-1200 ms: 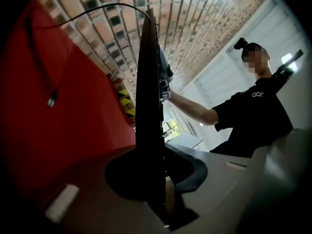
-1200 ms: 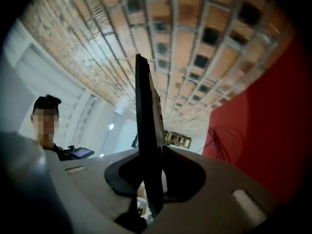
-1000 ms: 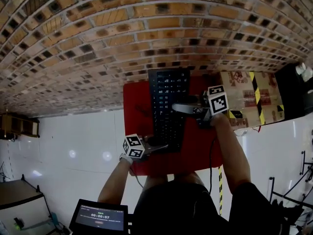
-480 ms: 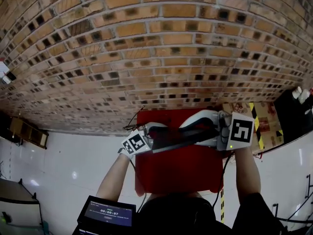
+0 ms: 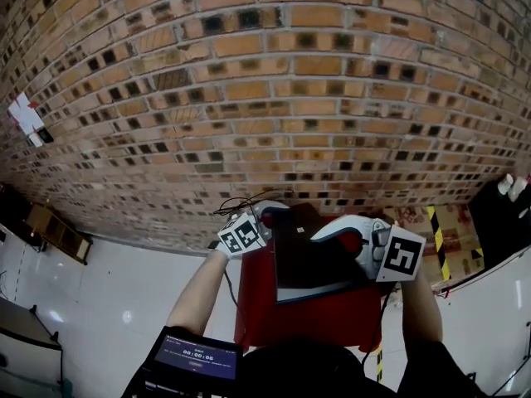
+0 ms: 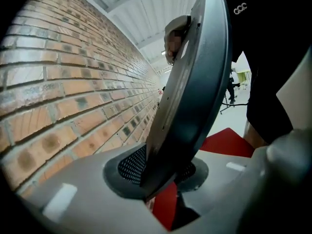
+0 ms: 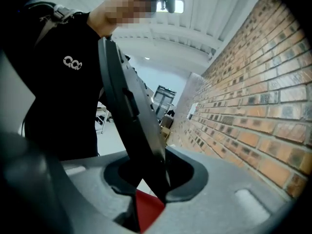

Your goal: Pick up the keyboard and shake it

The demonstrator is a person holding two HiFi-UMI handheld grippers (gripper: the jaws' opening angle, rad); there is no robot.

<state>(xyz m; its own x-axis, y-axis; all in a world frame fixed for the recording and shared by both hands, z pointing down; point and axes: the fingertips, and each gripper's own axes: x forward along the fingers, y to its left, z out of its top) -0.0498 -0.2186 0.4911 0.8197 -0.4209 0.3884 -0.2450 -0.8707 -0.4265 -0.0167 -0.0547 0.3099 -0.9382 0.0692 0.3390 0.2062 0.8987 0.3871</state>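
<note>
Keyboard (image 5: 319, 251), newly lifted off the red surface (image 5: 307, 326), tilts mid-shake, gripped by left claw (image 5: 272, 215) and right claw (image 5: 325, 232), both easing open.

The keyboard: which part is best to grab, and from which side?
Probably its thin outer edges, coming in from the left and the right. The keyboard is a long flat slab, so an edge fits between jaws and two holds steady it. The left gripper and right gripper each have an edge between their jaws, which are opening.
</note>
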